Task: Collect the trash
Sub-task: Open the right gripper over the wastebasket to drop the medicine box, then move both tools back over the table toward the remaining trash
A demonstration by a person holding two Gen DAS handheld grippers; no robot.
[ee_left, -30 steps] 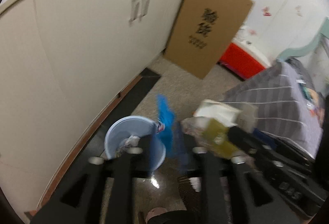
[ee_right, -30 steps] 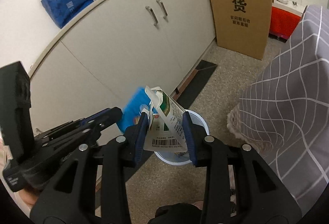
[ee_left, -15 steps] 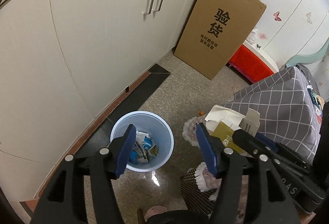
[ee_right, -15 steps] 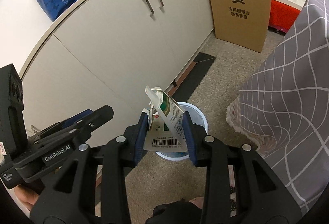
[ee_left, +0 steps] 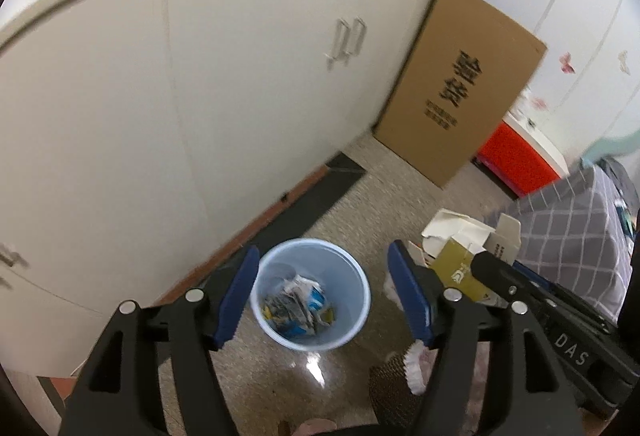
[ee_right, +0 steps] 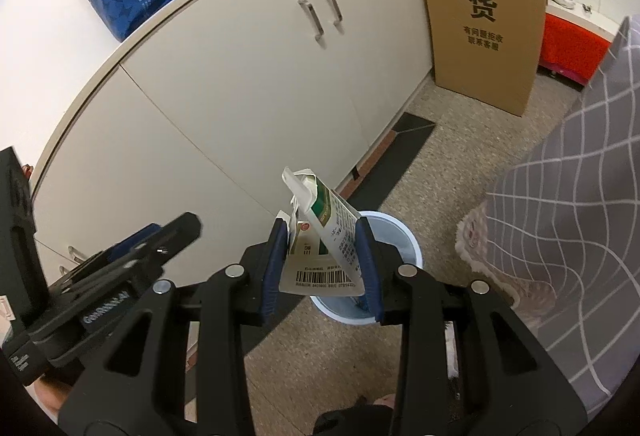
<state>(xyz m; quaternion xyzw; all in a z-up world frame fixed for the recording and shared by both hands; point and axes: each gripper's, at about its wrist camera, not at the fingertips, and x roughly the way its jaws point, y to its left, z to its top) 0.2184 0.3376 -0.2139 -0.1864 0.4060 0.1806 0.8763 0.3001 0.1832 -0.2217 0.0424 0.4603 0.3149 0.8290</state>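
The left gripper [ee_left: 320,296] stands wide apart with nothing between its blue pads; its jaws have just been opening, and it looks straight down into the pale blue round plastic bin [ee_left: 311,294] in the lower middle of the left wrist view, a placement that suits letting a piece fall in. Crumpled wrappers and scraps of packaging [ee_left: 298,306] already lie at the bottom of that bin. The right gripper [ee_right: 324,260] is closed part-way on a flattened white and green paper carton [ee_right: 324,248], its pads pressing the carton's two sides just above the barcode, with the torn top sticking up toward the centre of the right wrist view. The carton hangs in front of and above the bin, whose rim [ee_right: 400,224] shows just behind the right-hand pad, so it seems held ready for dropping, not yet over the opening. In the lower left of the right wrist view the left gripper's black body sits beside it. Outward, the bin stands on speckled floor close to a long cream cabinet [ee_left: 240,84]; a tall brown cardboard box [ee_right: 480,8] leans at the cabinet's far end, and grey checked cloth [ee_right: 568,228] fills the right edge.
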